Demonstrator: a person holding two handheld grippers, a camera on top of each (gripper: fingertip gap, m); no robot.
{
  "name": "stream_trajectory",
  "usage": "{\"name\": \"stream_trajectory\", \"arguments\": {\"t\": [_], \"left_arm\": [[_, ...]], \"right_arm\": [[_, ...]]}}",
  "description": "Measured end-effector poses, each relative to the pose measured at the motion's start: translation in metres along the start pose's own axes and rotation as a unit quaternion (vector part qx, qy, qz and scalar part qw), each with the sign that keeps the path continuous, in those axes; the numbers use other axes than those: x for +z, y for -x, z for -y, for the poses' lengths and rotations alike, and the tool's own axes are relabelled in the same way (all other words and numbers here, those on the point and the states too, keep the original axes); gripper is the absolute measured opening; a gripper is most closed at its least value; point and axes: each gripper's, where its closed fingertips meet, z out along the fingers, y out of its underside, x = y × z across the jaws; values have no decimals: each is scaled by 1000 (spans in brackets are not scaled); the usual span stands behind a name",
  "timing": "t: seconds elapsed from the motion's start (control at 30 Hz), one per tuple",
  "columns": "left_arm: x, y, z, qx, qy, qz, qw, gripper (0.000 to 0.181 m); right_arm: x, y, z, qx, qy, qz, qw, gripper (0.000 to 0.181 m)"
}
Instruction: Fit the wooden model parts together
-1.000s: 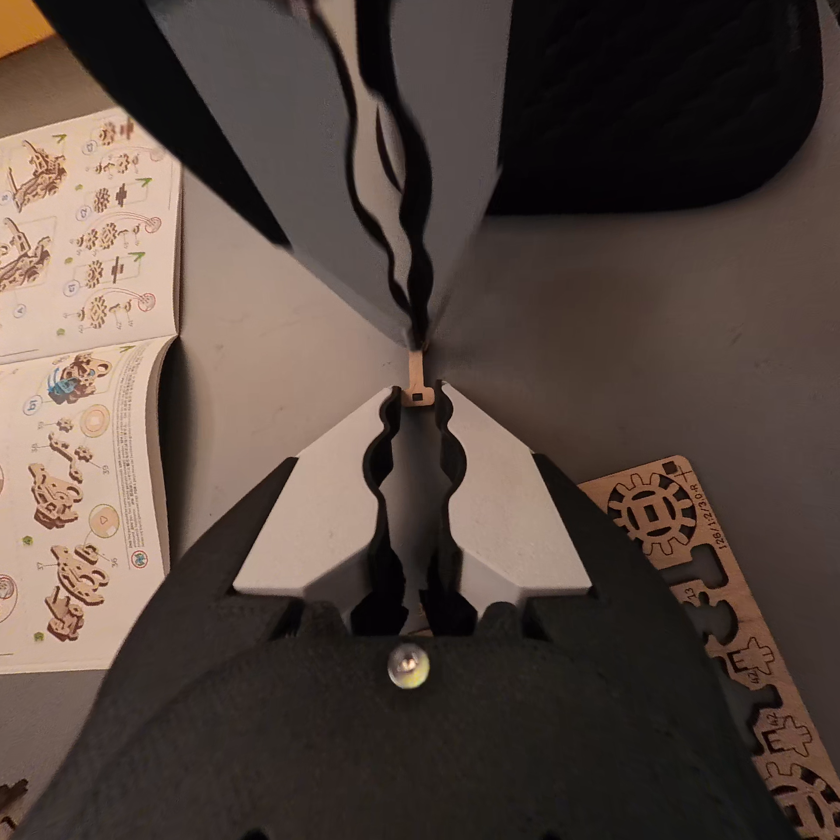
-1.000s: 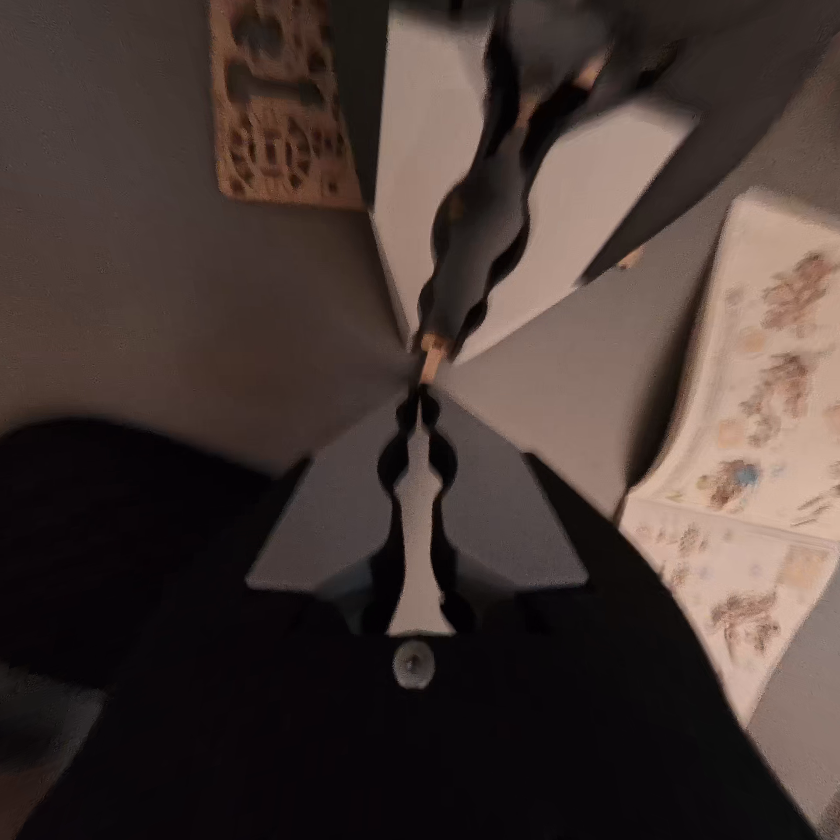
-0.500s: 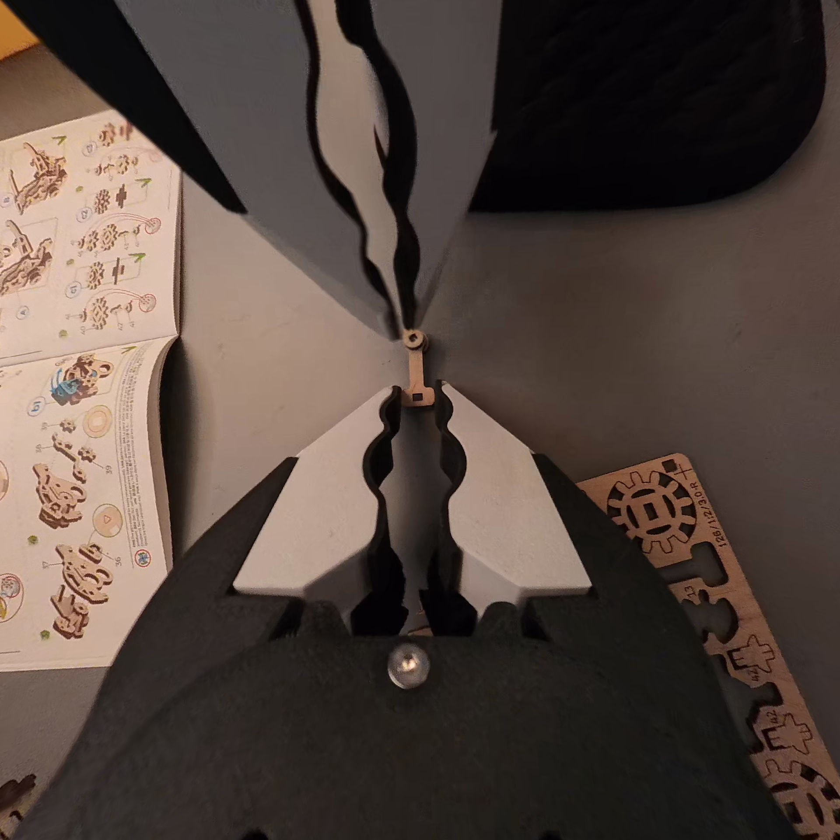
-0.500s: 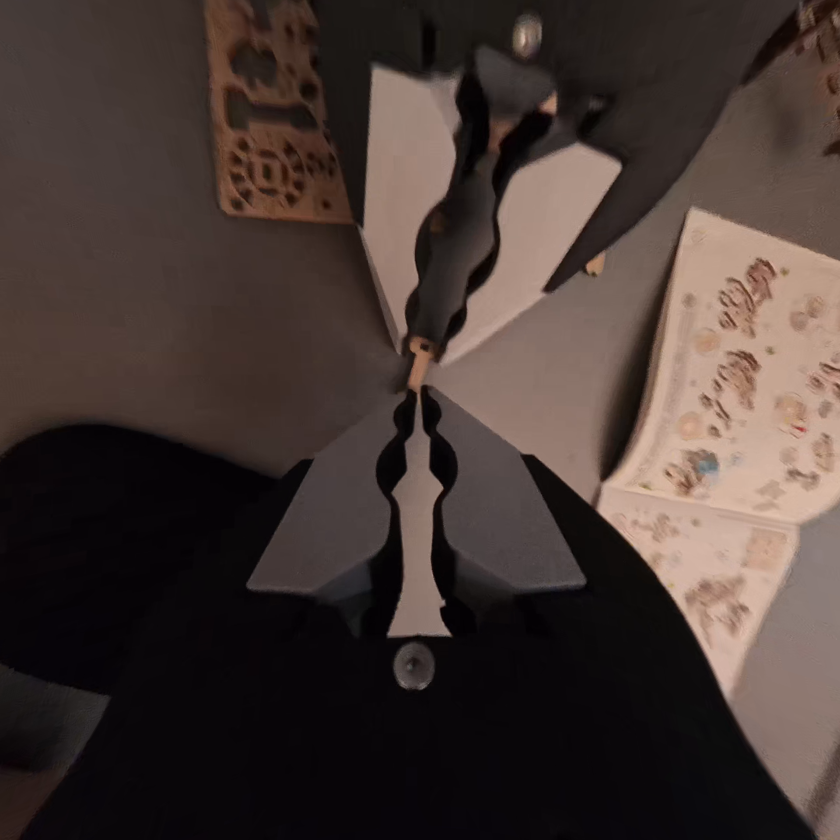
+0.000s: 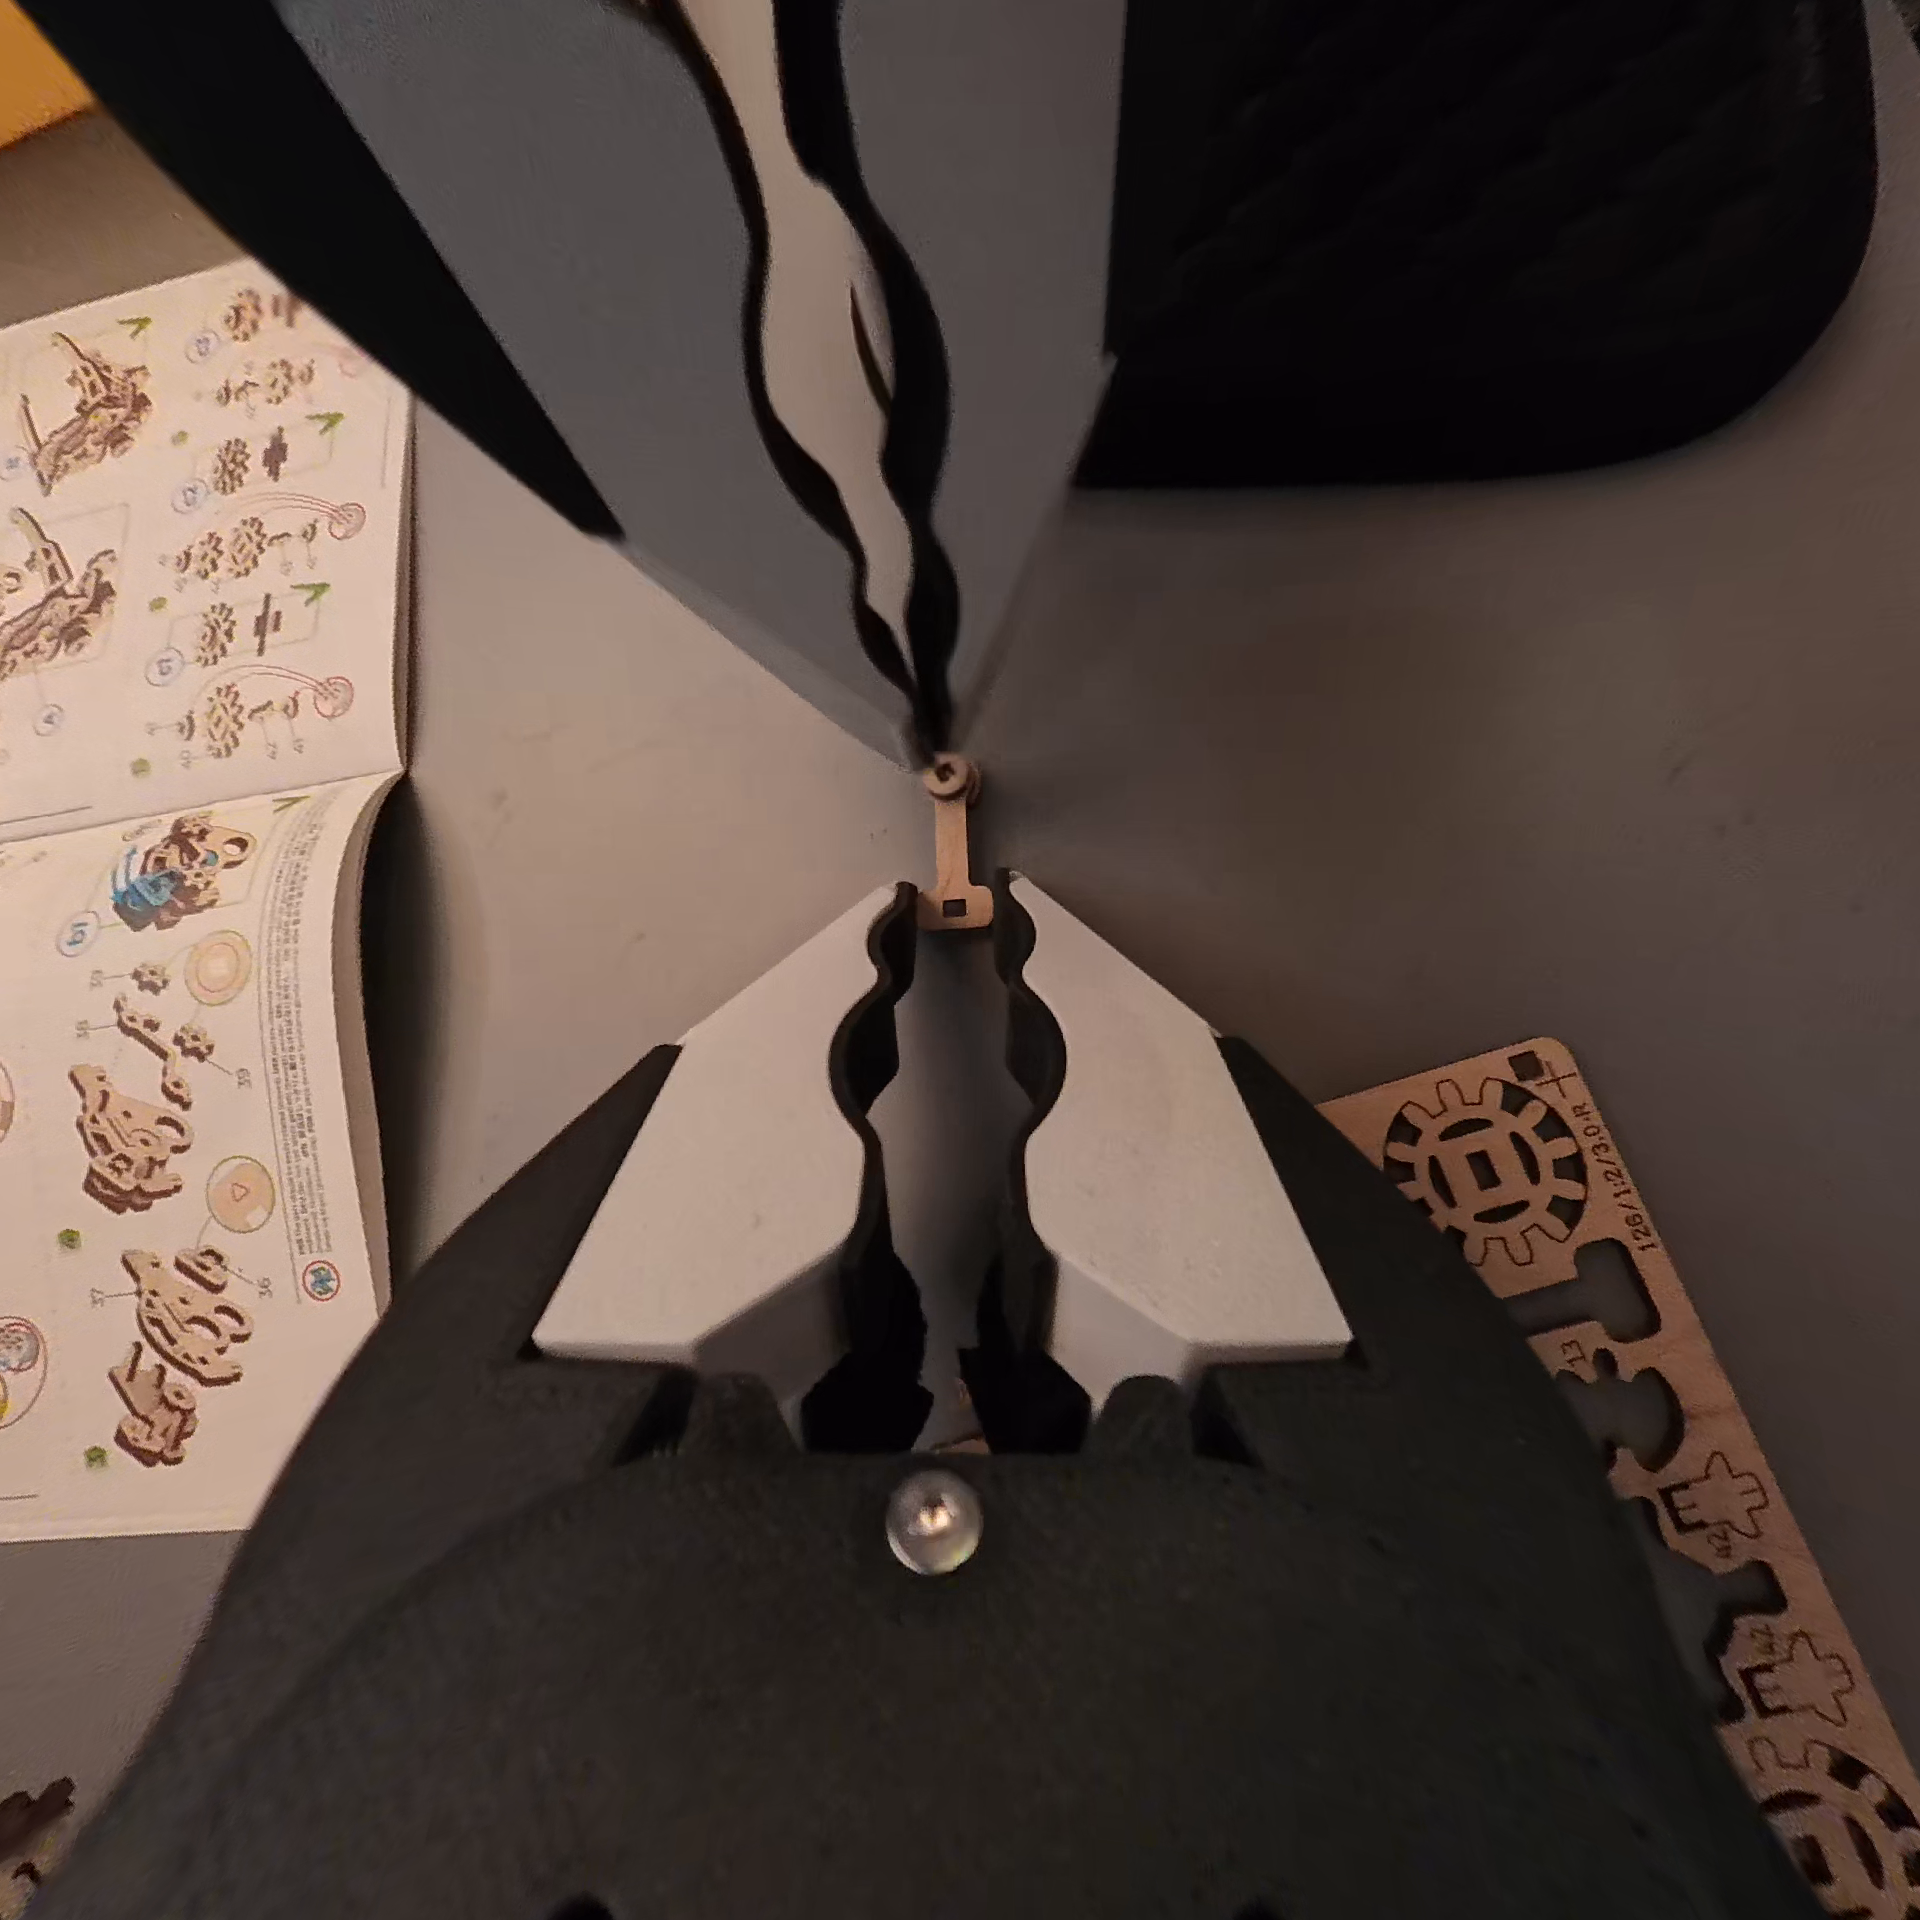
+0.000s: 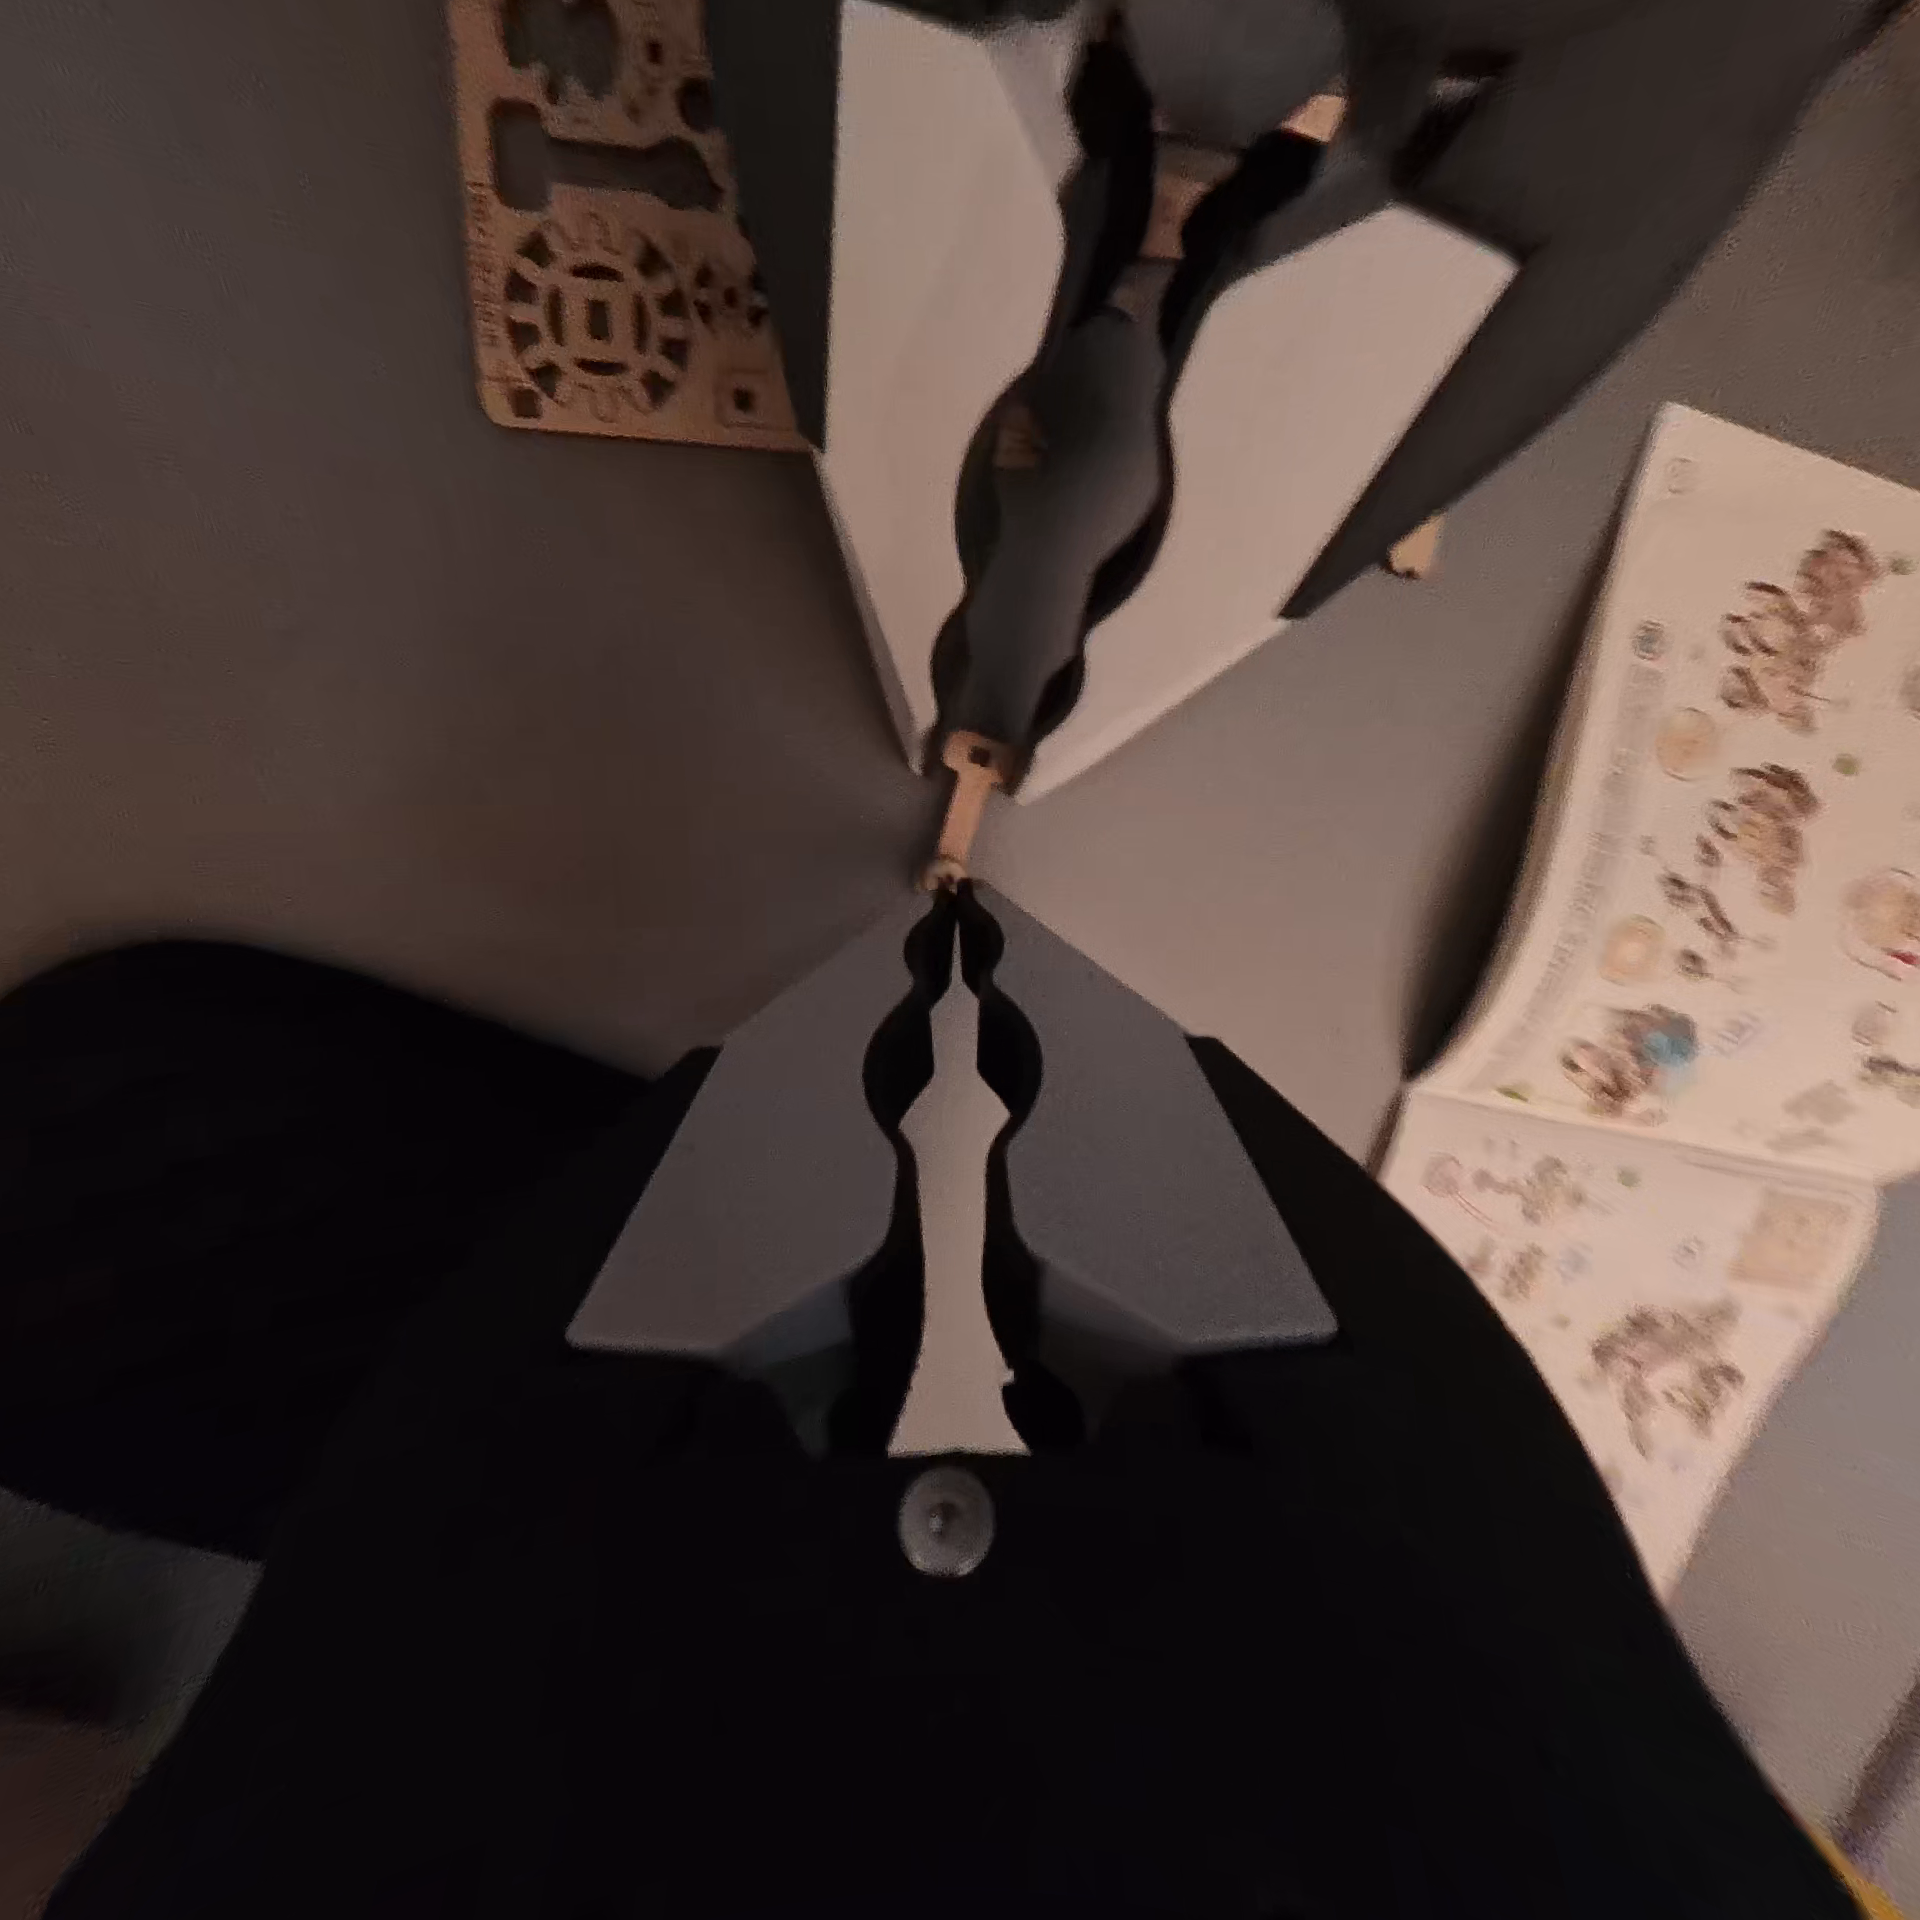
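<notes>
My left gripper [image 5: 951,896] is shut on the wide square-holed end of a small T-shaped wooden peg [image 5: 953,847], whose thin stem points away from me. My right gripper [image 5: 938,744] comes in from the top, tip to tip with the left. It is shut on a tiny wooden ring [image 5: 952,775] that sits at the far end of the stem. In the right wrist view my right gripper [image 6: 954,896] pinches the ring [image 6: 941,871]. The peg [image 6: 966,800] runs up into the left gripper [image 6: 974,756]. Both are held above the grey table.
An open instruction booklet [image 5: 187,831] lies on the left, also seen in the right wrist view [image 6: 1662,987]. A laser-cut wooden parts sheet [image 5: 1558,1247] lies on the right, seen too at upper left [image 6: 613,291]. A black object [image 5: 1455,208] sits behind.
The right gripper has drawn back a little from the left. More of the peg's stem shows now, and the ring, hidden a second ago, is visible at its end.
</notes>
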Motion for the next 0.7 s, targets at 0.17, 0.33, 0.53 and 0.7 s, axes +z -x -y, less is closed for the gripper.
{"name": "stream_trajectory", "arguments": {"t": [0.17, 0.33, 0.53, 0.7], "left_arm": [[0, 1, 0, 2, 0, 2, 1000, 13], [0, 1, 1, 0, -3, 1, 1000, 13], [0, 3, -1, -20, 5, 6, 1000, 13], [1, 12, -1, -53, 20, 66, 996, 13]], "right_arm": [[1, 4, 4, 2, -10, 13, 1000, 0], [4, 5, 4, 1, -11, 11, 1000, 1], [5, -5, -3, 68, 1, 8, 998, 10], [-40, -27, 15, 187, -110, -46, 975, 2]]}}
